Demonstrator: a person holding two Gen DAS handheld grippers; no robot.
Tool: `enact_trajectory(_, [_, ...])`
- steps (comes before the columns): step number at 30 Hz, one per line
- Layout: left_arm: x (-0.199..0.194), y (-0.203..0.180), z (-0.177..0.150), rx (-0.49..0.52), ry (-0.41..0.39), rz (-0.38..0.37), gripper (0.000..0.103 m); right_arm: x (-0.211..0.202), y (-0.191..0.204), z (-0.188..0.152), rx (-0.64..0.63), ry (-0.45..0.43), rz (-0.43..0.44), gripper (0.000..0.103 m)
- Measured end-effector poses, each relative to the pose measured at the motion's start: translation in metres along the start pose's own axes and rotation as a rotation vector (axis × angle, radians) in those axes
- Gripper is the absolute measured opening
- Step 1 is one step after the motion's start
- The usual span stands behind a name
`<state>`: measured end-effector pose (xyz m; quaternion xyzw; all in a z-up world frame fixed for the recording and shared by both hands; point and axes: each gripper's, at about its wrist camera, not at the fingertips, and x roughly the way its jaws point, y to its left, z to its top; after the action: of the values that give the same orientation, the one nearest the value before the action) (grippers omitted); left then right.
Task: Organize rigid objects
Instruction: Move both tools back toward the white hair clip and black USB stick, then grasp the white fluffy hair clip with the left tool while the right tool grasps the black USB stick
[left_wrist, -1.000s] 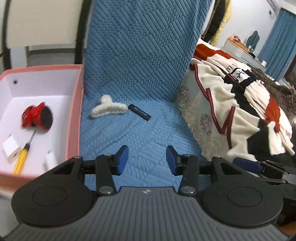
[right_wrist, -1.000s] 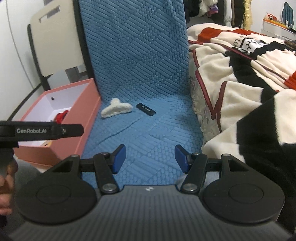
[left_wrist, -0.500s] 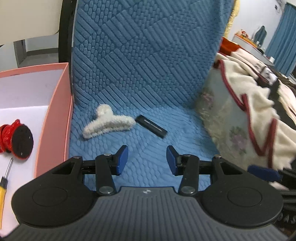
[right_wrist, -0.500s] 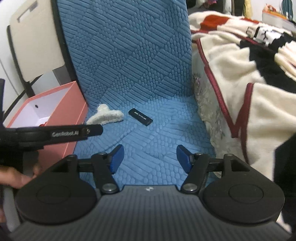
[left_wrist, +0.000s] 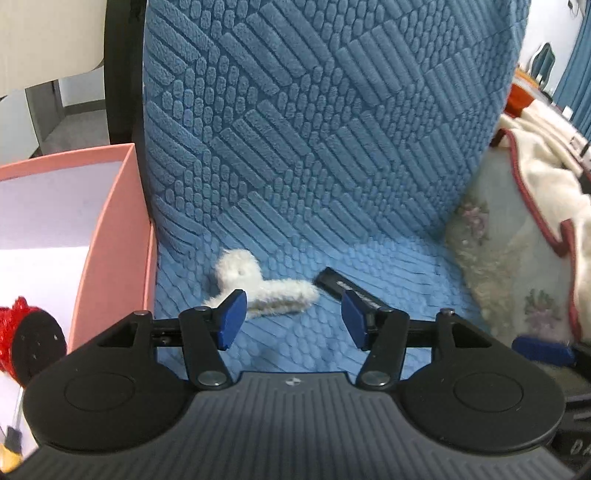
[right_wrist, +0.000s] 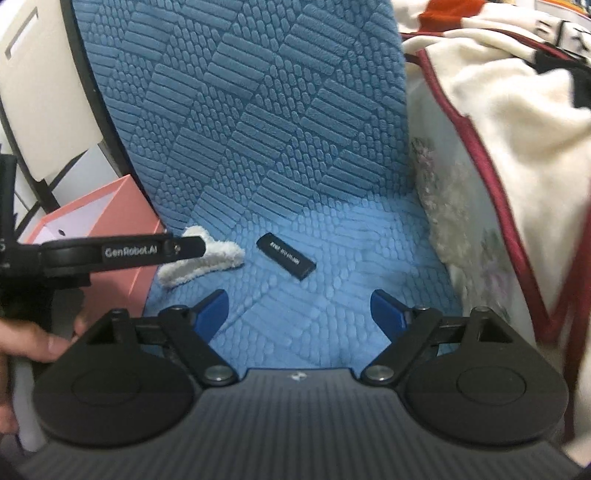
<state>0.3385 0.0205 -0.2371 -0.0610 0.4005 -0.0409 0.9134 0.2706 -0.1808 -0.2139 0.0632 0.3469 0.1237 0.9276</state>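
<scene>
A fuzzy white hair claw (left_wrist: 258, 284) lies on the blue quilted chair seat (left_wrist: 295, 350), with a small black stick (left_wrist: 336, 284) just right of it. My left gripper (left_wrist: 291, 319) is open and empty, hovering just in front of the claw. In the right wrist view the claw (right_wrist: 207, 260) and the black stick (right_wrist: 286, 255) lie ahead of my right gripper (right_wrist: 299, 314), which is open and empty. The left gripper's body (right_wrist: 110, 253) crosses that view at the left, partly covering the claw.
A pink box (left_wrist: 110, 236) stands left of the seat; it holds a red and black round object (left_wrist: 26, 332) and a yellow-handled tool (left_wrist: 9, 448). The blue chair back (left_wrist: 314, 129) rises behind. A cream and red blanket (right_wrist: 498, 166) lies at the right.
Both grippers have moved forward toward the claw and the black stick, which now look larger and nearer. Both stay open; the right jaws stand wider than before.
</scene>
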Motion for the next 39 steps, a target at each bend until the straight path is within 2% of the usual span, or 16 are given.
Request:
enact_trajectory(2, [0.005, 0.003, 0.002, 0.011, 0.005, 0.015, 0.063, 0.012, 0.002, 0.007, -0.033, 0.018, -0.006, 0.085])
enact_trajectory(5, [0.006, 0.01, 0.004, 0.018, -0.003, 0.055, 0.063, 0.032, 0.001, 0.016, -0.07, 0.055, 0.03, 0.085])
enact_trajectory(8, [0.012, 0.017, 0.005, 0.006, 0.017, 0.053, 0.063, 0.052, 0.002, 0.025, -0.102, 0.079, 0.061, 0.085])
enact_trajectory(13, [0.021, 0.013, 0.002, 0.035, 0.038, 0.078, 0.063, 0.082, 0.006, 0.032, -0.178, 0.127, 0.057, 0.068])
enact_trajectory(20, [0.045, 0.013, -0.002, 0.042, 0.085, 0.141, 0.063, 0.11, 0.002, 0.038, -0.236, 0.147, 0.016, 0.066])
enact_trajectory(25, [0.049, 0.011, -0.005, 0.055, 0.087, 0.154, 0.063, 0.12, 0.003, 0.039, -0.252, 0.165, 0.032, 0.063])
enact_trajectory(26, [0.051, 0.01, -0.005, 0.057, 0.09, 0.159, 0.063, 0.121, 0.005, 0.038, -0.265, 0.17, 0.034, 0.061])
enact_trajectory(28, [0.051, 0.008, -0.007, 0.067, 0.093, 0.164, 0.063, 0.123, 0.008, 0.035, -0.295, 0.188, 0.03, 0.049])
enact_trajectory(33, [0.053, 0.004, -0.014, 0.096, 0.113, 0.166, 0.063, 0.124, 0.013, 0.032, -0.329, 0.203, 0.031, 0.042])
enact_trajectory(36, [0.056, 0.004, -0.017, 0.093, 0.132, 0.154, 0.062, 0.123, 0.013, 0.031, -0.328, 0.213, 0.032, 0.033])
enact_trajectory(39, [0.057, 0.0, -0.019, 0.121, 0.124, 0.172, 0.06, 0.123, 0.012, 0.031, -0.322, 0.223, 0.033, 0.032])
